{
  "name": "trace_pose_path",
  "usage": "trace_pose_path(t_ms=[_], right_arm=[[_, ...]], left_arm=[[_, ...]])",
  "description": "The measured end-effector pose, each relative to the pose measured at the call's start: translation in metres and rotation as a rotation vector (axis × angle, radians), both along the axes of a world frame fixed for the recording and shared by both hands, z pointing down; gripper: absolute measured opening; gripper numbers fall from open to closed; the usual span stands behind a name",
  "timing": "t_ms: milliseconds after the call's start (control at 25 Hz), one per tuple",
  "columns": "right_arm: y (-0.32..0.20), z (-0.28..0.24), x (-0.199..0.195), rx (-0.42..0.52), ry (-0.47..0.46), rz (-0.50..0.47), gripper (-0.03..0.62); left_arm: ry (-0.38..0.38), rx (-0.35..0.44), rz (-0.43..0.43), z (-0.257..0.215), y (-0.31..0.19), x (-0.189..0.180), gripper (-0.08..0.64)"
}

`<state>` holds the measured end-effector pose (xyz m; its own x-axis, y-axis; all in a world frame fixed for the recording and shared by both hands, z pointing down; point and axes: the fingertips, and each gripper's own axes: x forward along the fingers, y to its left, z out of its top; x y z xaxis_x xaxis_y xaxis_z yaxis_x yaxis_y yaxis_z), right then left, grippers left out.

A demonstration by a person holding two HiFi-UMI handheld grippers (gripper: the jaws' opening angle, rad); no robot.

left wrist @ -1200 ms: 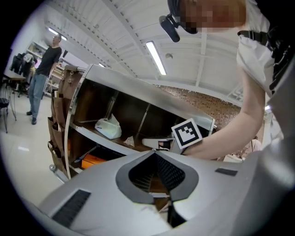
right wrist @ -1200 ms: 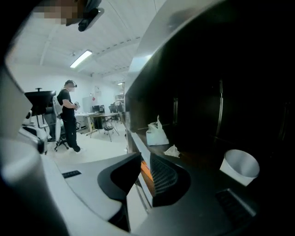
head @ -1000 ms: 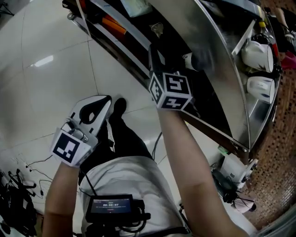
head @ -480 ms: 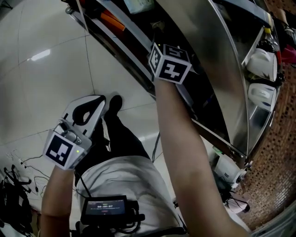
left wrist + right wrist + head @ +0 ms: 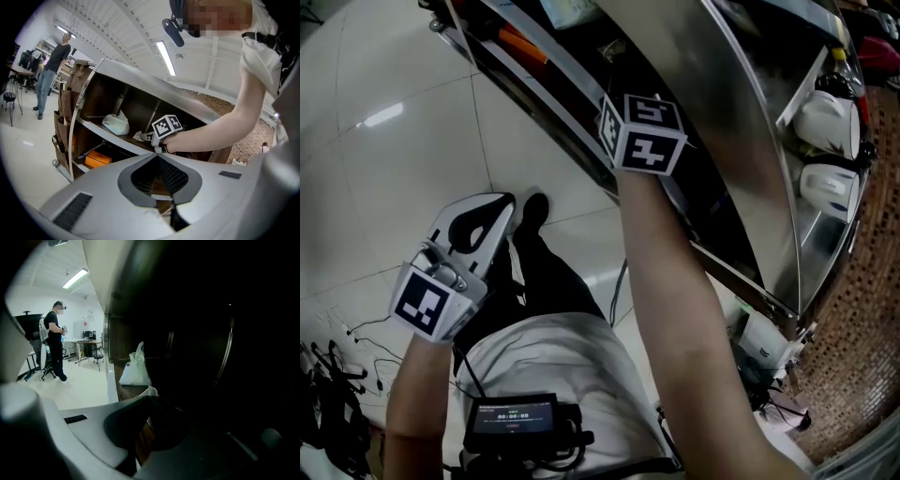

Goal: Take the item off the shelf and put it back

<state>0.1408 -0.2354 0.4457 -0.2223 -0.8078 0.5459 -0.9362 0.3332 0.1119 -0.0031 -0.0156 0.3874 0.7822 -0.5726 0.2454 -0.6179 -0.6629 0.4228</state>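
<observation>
Head view, left gripper (image 5: 508, 204): hung low over the tiled floor (image 5: 394, 122), well apart from the shelf unit (image 5: 741, 112).
Head view, right gripper (image 5: 642, 136): only its square-marked rear showed; the jaws were hidden under the unit's top.
Left gripper view, own jaws: tips pressed together, with nothing between them.
Left gripper view, shelf: it looked up at the open front, which the head view did not show. A white bag (image 5: 116, 125) sat on the middle board (image 5: 101, 130), and an orange box (image 5: 98, 160) on the board below.
Left gripper view, item (image 5: 140, 136): small, pale and crumpled, on the middle board right at the right gripper's tips.
Right gripper view, own jaws: drawn close, with the pale item just past the tips. Whether they pinched it could not be told in the dark.
Right gripper view, background: the bag lay further along the board, and a person (image 5: 55, 341) stood across the room.
</observation>
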Motion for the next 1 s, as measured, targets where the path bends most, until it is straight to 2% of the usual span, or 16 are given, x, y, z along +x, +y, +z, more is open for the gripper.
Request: trace_pose_path(t_ms=[400,880,1000], right_arm=[[0.030,-0.033,-0.020,0.055,-0.008,-0.093,0.003],[0.102,-0.087,-0.043,0.084,-0.111,-0.217,0.004],[0.121,-0.104,-0.047,0.078,-0.160,-0.244,0.004]], left_arm=[[-0.006,0.037,0.030,-0.018,0.003,0.010,0.006],[-0.054,0.074,0.052,-0.053,0.021,-0.002,0.006],[-0.065,0.120,0.040,-0.062,0.022,-0.013,0.006]])
